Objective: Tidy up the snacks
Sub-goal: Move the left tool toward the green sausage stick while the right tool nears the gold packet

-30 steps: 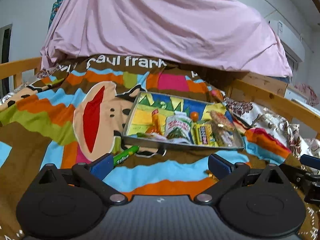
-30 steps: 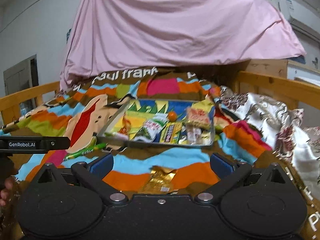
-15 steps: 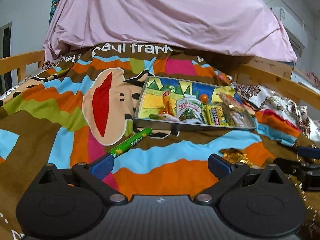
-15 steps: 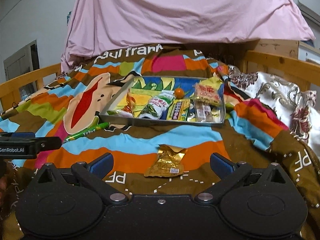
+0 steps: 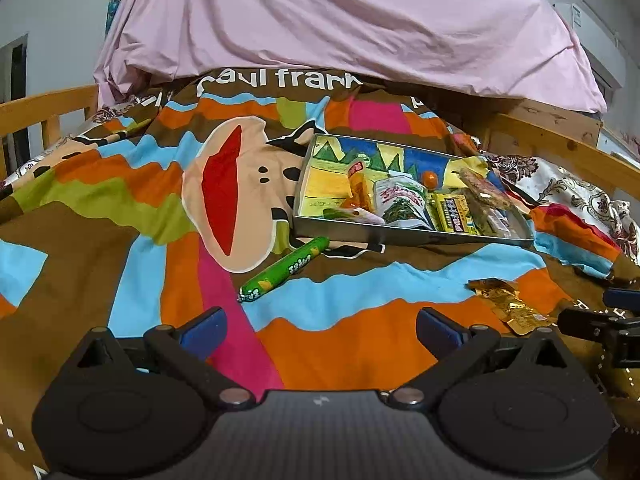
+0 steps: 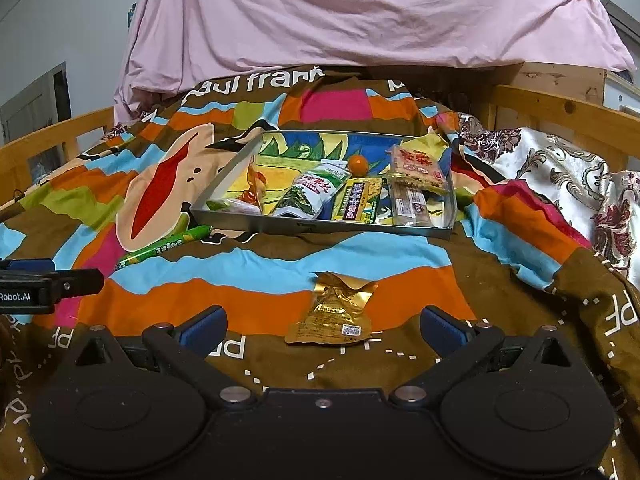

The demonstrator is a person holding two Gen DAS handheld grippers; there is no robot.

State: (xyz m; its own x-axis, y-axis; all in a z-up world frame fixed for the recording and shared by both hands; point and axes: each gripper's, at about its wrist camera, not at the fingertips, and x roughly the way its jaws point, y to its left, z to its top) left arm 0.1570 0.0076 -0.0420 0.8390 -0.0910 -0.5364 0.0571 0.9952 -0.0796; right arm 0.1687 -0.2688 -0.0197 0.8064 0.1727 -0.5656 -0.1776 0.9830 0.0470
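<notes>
Both tongs gape empty: left tongs (image 5: 320, 326), right tongs (image 6: 320, 326). The tray (image 6: 320, 229) of snacks sits on the bed at 12 o'clock. The right view centres the gold packet (image 6: 334, 312); the left view centres the green stick (image 5: 284, 270), packet at 3 o'clock.

Both views are lit evenly and fairly brightly by soft indoor light, its source out of frame; shadows are faint, a thin one under the tray (image 6: 320, 229); the gold packet (image 6: 334, 312) shows small glints, no harsh glare; fisheye bending curves the wooden bed rail (image 5: 560, 148) and darkens the corners to black; the middle is sharp, printed text readable; the edges smear slightly, with mild grain on the pink sheet (image 5: 340, 20).
</notes>
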